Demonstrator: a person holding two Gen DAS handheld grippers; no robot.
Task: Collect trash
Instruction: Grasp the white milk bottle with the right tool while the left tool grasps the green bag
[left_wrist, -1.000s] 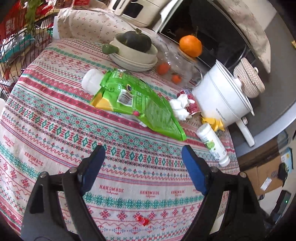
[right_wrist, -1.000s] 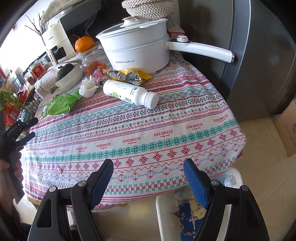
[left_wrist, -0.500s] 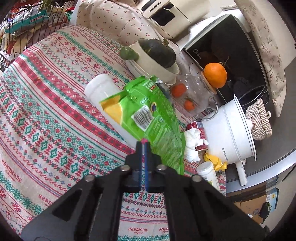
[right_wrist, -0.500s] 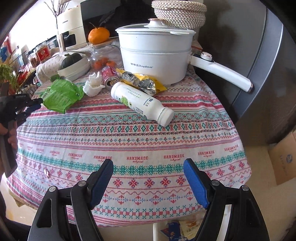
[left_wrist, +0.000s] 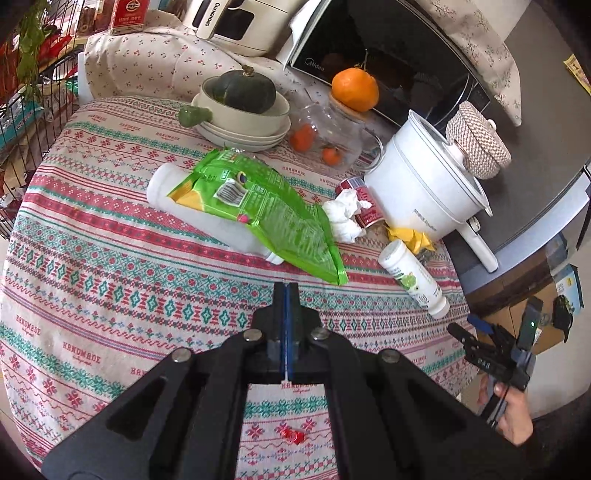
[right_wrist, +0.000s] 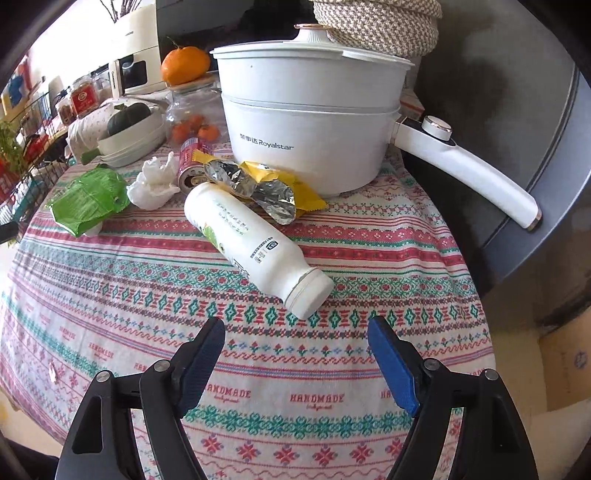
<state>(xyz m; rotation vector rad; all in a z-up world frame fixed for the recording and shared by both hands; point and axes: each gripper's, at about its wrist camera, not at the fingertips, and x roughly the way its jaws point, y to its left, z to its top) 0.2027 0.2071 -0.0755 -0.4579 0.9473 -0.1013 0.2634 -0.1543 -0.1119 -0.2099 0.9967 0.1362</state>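
Trash lies on the patterned tablecloth (left_wrist: 110, 288): a green snack bag (left_wrist: 266, 210) over a white bottle (left_wrist: 162, 188), a crumpled tissue (left_wrist: 343, 218), a red can (left_wrist: 364, 201), a yellow foil wrapper (right_wrist: 266, 184) and a white yogurt bottle (right_wrist: 255, 247) on its side. My left gripper (left_wrist: 285, 286) is shut and empty, just short of the green bag's near corner. My right gripper (right_wrist: 295, 328) is open and empty, right in front of the yogurt bottle's cap end. The yogurt bottle also shows in the left wrist view (left_wrist: 413, 282).
A white electric pot (right_wrist: 314, 129) with a long handle (right_wrist: 472, 173) stands behind the trash. Stacked bowls with a squash (left_wrist: 243, 110), a glass jar with an orange on top (left_wrist: 332, 129), a microwave (left_wrist: 399, 62) and a wire rack (left_wrist: 26, 110) ring the table.
My left gripper closed from wide open and now sits lower, near the green bag's corner. My right gripper moved in over the table toward the yogurt bottle, still open.
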